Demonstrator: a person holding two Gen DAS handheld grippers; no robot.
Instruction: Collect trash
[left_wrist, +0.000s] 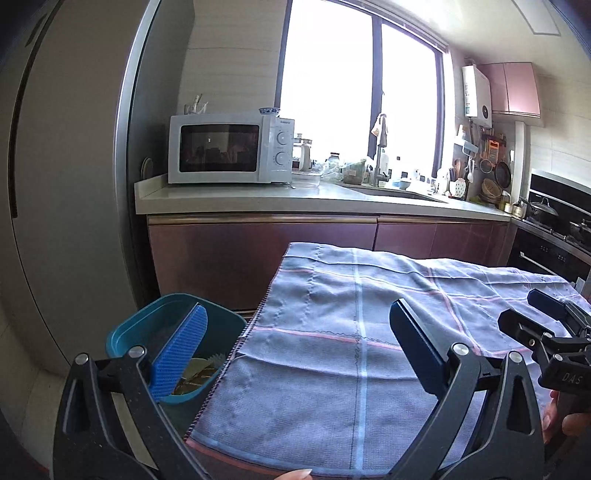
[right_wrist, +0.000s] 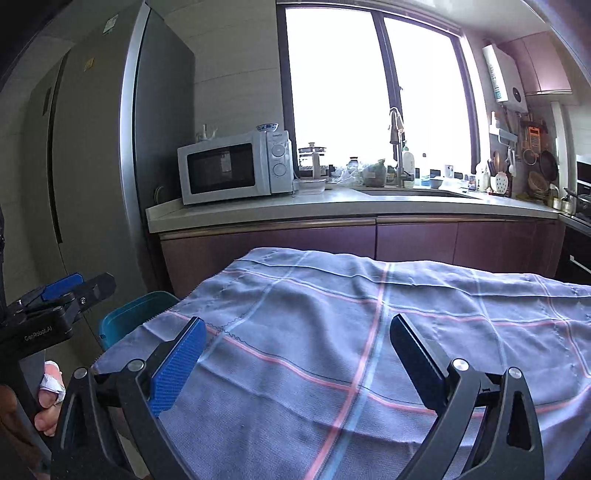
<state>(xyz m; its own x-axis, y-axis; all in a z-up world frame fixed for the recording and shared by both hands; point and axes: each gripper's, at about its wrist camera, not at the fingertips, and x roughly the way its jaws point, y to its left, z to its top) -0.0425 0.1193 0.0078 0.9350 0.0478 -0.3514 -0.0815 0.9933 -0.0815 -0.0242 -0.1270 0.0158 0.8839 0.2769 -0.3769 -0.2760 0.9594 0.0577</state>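
A tall grey refrigerator (left_wrist: 74, 184) fills the left of both views. At lower left a teal plastic bin (left_wrist: 125, 332), rounded and smooth, is seen beside the table. Only the left wrist view looks inside it, where crumpled trash (left_wrist: 199, 373) lies at the bottom. The left gripper (left_wrist: 295, 339) is spread wide with nothing between its ribbed blue pads. At centre, a wrinkled woven cloth (right_wrist: 332, 332), lavender with pink and blue stripes, covers the table. The right gripper (right_wrist: 297, 350) is likewise released and empty above it. A boxy white microwave (right_wrist: 232, 170) sits on the pale counter behind.
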